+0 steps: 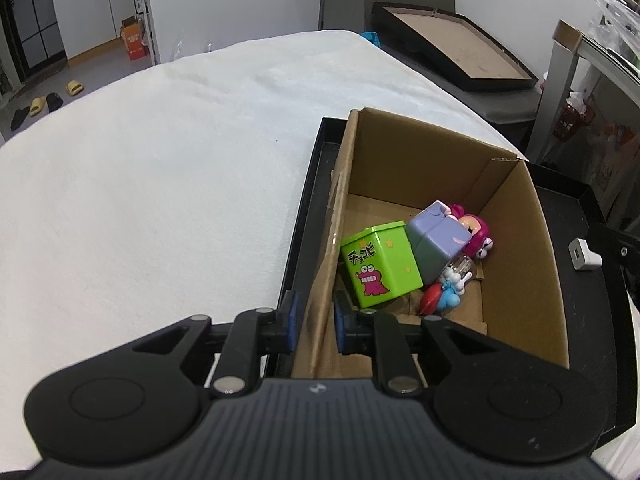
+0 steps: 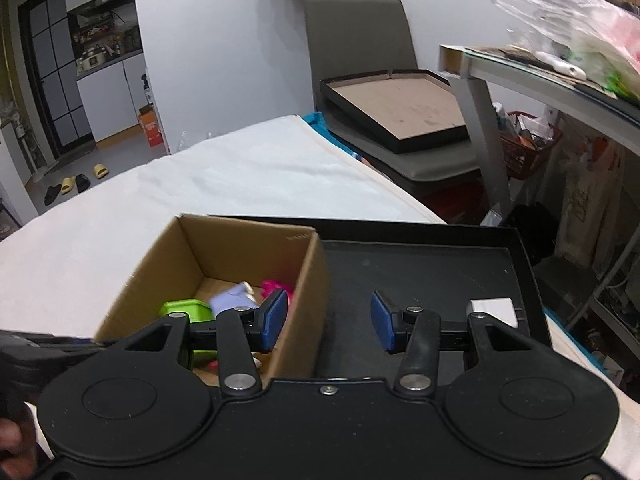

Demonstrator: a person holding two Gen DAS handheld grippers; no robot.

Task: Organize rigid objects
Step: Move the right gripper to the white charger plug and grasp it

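A brown cardboard box stands in the left part of a black tray on the white-covered table. Inside lie a green tin with a pink crocodile, a lilac box, a pink figure and a red and blue toy. My left gripper is shut on the box's near left wall, one blue pad on each side. A white charger lies on the tray's bare right part. My right gripper hangs open over the box's right wall and the tray, gripping nothing.
White cloth covers the table to the left of and behind the tray. A second black tray rests on a grey chair behind. A grey shelf with plastic bags stands at the right. A hand shows at the lower left.
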